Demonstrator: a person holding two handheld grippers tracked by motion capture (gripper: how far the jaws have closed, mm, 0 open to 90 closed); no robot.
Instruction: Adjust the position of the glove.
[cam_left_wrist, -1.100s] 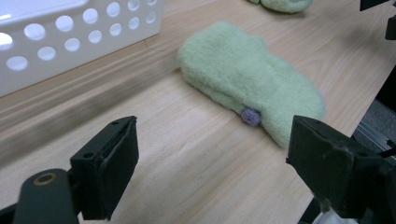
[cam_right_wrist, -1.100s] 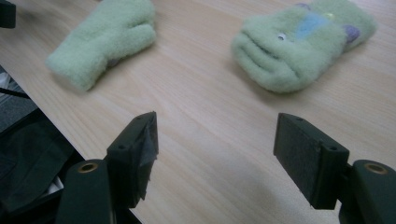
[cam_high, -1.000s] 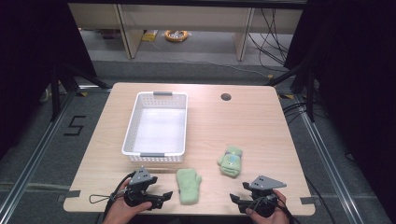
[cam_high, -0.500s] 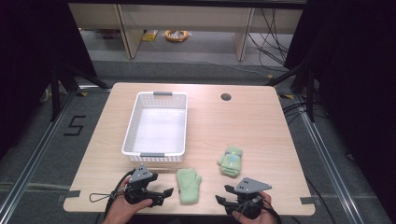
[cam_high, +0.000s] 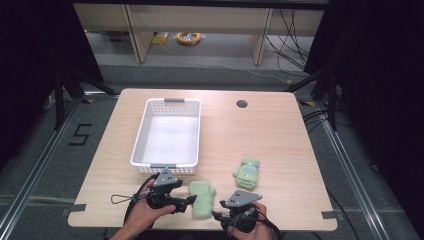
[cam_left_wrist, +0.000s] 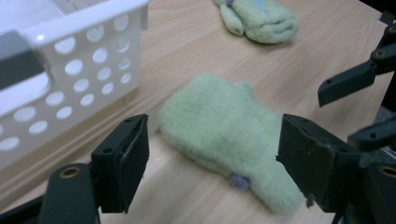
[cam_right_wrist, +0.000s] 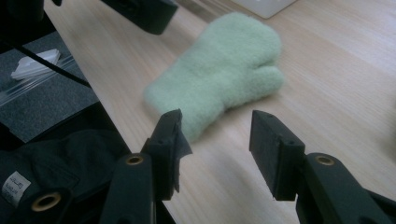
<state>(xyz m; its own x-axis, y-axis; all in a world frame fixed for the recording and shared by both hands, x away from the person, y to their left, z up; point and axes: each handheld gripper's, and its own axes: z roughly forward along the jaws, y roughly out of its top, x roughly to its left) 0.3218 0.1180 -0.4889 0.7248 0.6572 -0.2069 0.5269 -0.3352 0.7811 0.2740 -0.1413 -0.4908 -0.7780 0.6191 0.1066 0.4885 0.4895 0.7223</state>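
Flat green mitten (cam_high: 201, 199) lay at bench (cam_high: 280, 145) front edge, just in front of white basket (cam_high: 170, 135), untouched. Right gripper (cam_high: 219, 217) had slid in over the last second from further right, now close beside mitten cuff, jaws open at moderate width, empty. Left gripper (cam_high: 189, 201) hadn't moved, jaws wide, bracketing the mitten. Second mitten (cam_high: 246, 171) sat right of the basket's near corner. Looked like a two-sided pickup coming; basket the probable target.

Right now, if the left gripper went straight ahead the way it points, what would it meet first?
Probably the flat green mitten: it lies on the table directly beyond the left gripper, between its open jaws. The right gripper sits further off to the side.
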